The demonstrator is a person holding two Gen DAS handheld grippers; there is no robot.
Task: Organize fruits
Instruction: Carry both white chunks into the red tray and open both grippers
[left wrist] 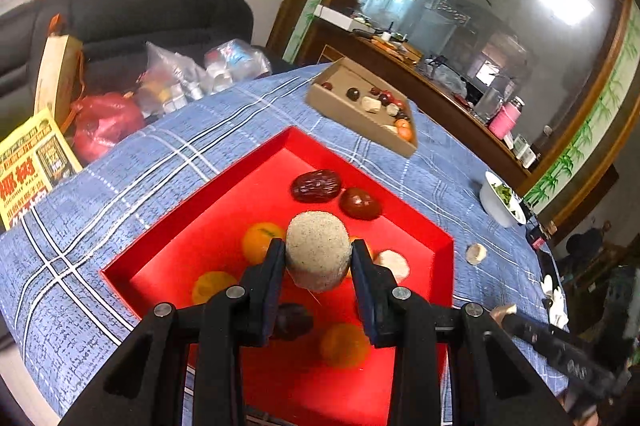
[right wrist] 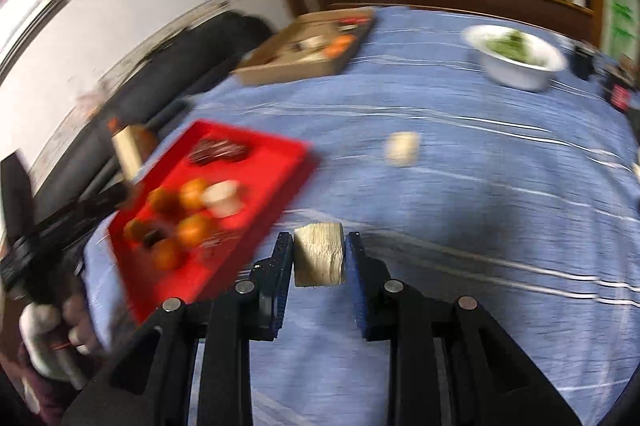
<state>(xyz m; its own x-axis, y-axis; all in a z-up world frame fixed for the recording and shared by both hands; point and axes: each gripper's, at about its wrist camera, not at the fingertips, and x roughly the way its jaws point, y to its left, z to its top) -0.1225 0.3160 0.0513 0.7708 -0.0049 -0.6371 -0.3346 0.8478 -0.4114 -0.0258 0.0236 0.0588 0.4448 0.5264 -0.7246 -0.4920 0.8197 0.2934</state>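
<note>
**Eng1:** Grip check. Your left gripper [left wrist: 319,258] is closed on a pale speckled puck [left wrist: 319,250], fingers [left wrist: 276,266] pinching its curved sides, held above the red tray [left wrist: 168,238]. Looks dry and grainy, probably light, may crumble. Don't squeeze harder.

**Eng2:** And the right?

**Eng1:** Your right gripper [right wrist: 319,258] is nearly shut on a small tan chunk [right wrist: 319,254], pads on its flat faces, over the blue checked cloth on the bench [right wrist: 480,226], just beside the tray's near edge. Layered and fibrous from what I see; frame is blurred, so can't say more.

**Eng2:** What's in the tray?

**Eng1:** Mandarins [left wrist: 262,242], a wrinkled red date [left wrist: 316,185], a glossy dark-red fruit [left wrist: 360,202], a white piece [left wrist: 394,264]. Mandarins will roll and bruise; take them across the middle. Date is soft and sticky, grip it lengthwise.

**Eng2:** Leftovers?

**Eng1:** One pale piece [left wrist: 476,253] loose on the cloth, apart from the tray. Cardboard box [left wrist: 360,121] at the far side holds more fruit.
</note>
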